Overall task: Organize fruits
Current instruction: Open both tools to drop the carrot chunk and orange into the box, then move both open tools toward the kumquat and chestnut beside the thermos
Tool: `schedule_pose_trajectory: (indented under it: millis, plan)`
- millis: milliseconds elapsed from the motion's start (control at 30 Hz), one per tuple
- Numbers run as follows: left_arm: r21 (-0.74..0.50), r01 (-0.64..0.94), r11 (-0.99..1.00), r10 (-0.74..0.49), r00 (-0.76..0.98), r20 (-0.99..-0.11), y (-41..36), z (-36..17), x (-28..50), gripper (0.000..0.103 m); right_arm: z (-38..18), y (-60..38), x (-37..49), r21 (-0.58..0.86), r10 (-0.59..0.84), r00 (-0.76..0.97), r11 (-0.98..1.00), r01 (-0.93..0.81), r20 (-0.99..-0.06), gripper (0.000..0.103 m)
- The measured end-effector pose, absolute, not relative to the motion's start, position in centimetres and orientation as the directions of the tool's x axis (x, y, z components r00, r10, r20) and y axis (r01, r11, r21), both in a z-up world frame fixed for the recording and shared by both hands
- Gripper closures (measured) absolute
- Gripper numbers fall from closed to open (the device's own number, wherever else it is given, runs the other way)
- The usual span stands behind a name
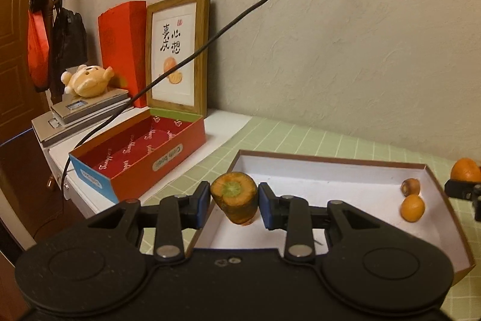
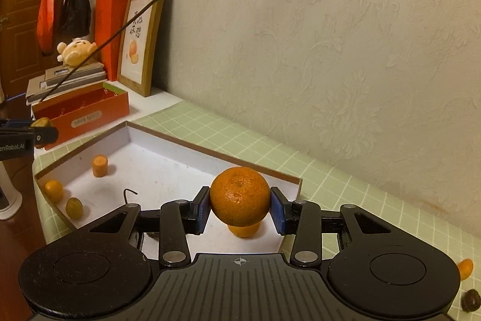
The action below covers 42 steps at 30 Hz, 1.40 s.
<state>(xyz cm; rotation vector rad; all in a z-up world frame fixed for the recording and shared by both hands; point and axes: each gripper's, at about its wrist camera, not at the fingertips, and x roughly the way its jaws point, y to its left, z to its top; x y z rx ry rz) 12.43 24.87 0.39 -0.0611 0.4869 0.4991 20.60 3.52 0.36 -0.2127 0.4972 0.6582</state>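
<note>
The left gripper (image 1: 234,202) clamps a carrot chunk (image 1: 234,197) between its pads above the white-lined box (image 1: 336,170); the right gripper (image 2: 239,212) grips a mandarin (image 2: 240,195) over that box's near corner.

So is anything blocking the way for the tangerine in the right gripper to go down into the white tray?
Mostly clear. The right gripper holds the tangerine over the open white tray, but one small orange fruit lies on the tray floor right beneath it. Bare floor lies just to the left.
</note>
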Motion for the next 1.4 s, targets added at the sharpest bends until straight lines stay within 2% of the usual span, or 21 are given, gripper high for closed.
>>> schedule_pose_trajectory:
  millis: [233, 267, 333, 367, 400, 433, 467, 500, 533, 733, 1167, 1400]
  plan:
    - [-0.001, -0.446, 0.895, 0.391, 0.785, -0.48, 26.1, -1.1, 13.1, 0.077, -0.6, 4.0, 21.4, -0.01, 0.529, 0.667, 0.779, -0.626, -0.524, 0.061]
    - [-0.001, -0.43, 0.903, 0.38, 0.798, -0.469, 26.0, -1.3, 13.4, 0.069, -0.7, 4.2, 21.6, -0.008, 0.531, 0.665, 0.778, -0.628, -0.525, 0.061]
    - [0.022, -0.434, 0.9, 0.4, 0.806, -0.436, 25.9, -1.5, 13.7, 0.025, -1.2, 4.6, 22.0, -0.004, 0.535, 0.653, 0.772, -0.636, -0.536, 0.061]
    - [0.062, -0.479, 0.876, 0.459, 0.787, -0.411, 25.7, -1.5, 13.5, 0.008, -1.5, 4.8, 22.1, -0.012, 0.531, 0.656, 0.772, -0.635, -0.537, 0.06]
    - [0.099, -0.513, 0.853, 0.508, 0.77, -0.387, 25.5, -1.4, 13.3, 0.006, -1.6, 5.0, 22.0, -0.032, 0.522, 0.671, 0.777, -0.629, -0.527, 0.039]
    - [0.106, -0.518, 0.849, 0.516, 0.766, -0.385, 25.7, -1.2, 12.9, 0.006, -1.5, 5.0, 21.6, -0.058, 0.504, 0.71, 0.795, -0.604, -0.492, 0.003]
    - [0.086, -0.519, 0.85, 0.509, 0.769, -0.386, 26.0, -0.9, 12.5, 0.006, -1.3, 4.9, 21.2, -0.071, 0.497, 0.742, 0.808, -0.585, -0.449, 0.0]
    - [0.066, -0.528, 0.847, 0.51, 0.77, -0.383, 26.3, -0.7, 12.0, 0.006, -1.0, 4.7, 20.6, -0.088, 0.5, 0.772, 0.815, -0.573, -0.393, 0.0]
    - [0.058, -0.538, 0.841, 0.518, 0.768, -0.378, 26.5, -0.5, 11.7, 0.006, -0.8, 4.8, 20.4, -0.118, 0.497, 0.778, 0.809, -0.576, -0.385, 0.0]
    - [0.065, -0.529, 0.846, 0.512, 0.774, -0.373, 26.6, 0.1, 10.9, 0.006, -1.1, 5.0, 20.5, -0.112, 0.504, 0.753, 0.796, -0.595, -0.422, 0.0]
    - [0.112, -0.467, 0.877, 0.473, 0.8, -0.369, 24.3, 0.6, 11.1, 0.006, -0.1, 4.1, 20.2, -0.054, 0.515, 0.747, 0.808, -0.587, -0.422, 0.0]
    - [0.135, -0.43, 0.893, 0.45, 0.834, -0.32, 20.8, 2.1, 11.5, 0.006, 0.9, 1.9, 19.2, -0.057, 0.509, 0.754, 0.812, -0.58, -0.416, 0.0]
